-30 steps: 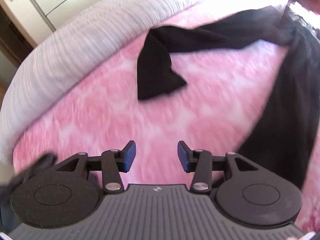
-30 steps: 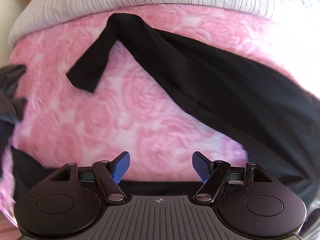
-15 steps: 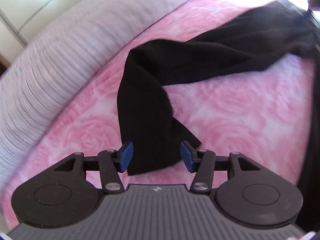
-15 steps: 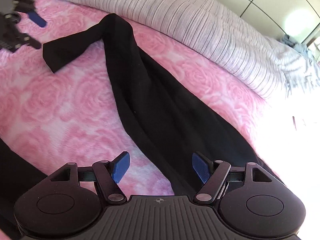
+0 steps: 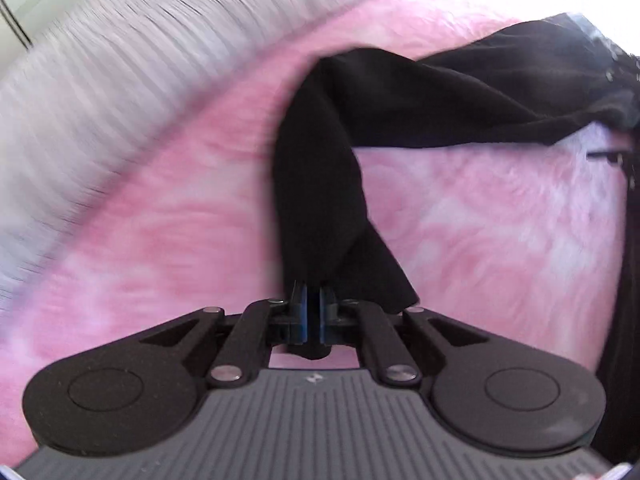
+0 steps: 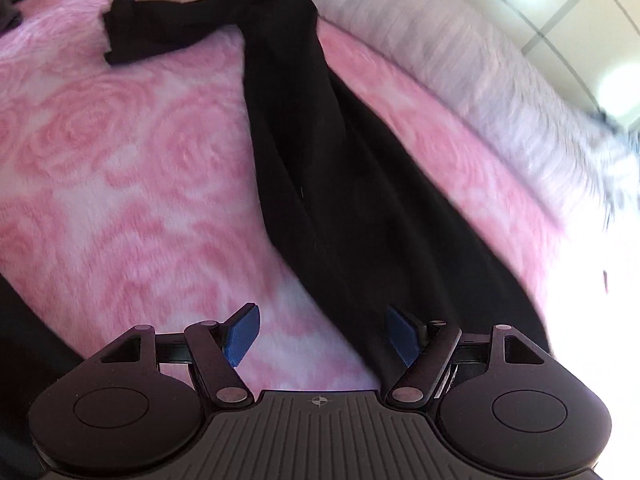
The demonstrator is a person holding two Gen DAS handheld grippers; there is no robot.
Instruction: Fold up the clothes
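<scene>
Left gripper point(image 5: 313, 312) clamped on black sleeve point(image 5: 320, 200) end, probably to straighten it. Right gripper point(image 6: 320, 336) jaws apart, empty, garment body point(image 6: 360, 220) just ahead on pink blanket point(image 6: 120, 160).

We see a pink rose-patterned blanket point(image 6: 120, 168) spread flat, a grey striped duvet point(image 5: 120, 64) bordering it.

A bed fills both views, covered with a pink blanket point(image 6: 120, 168) in a rose pattern. Along its far edge lies a grey-white striped duvet point(image 5: 120, 72). Pale cupboard doors point(image 6: 560, 8) with dark seams fill the upper right of the right wrist view. Strong light washes out the right edge.
</scene>
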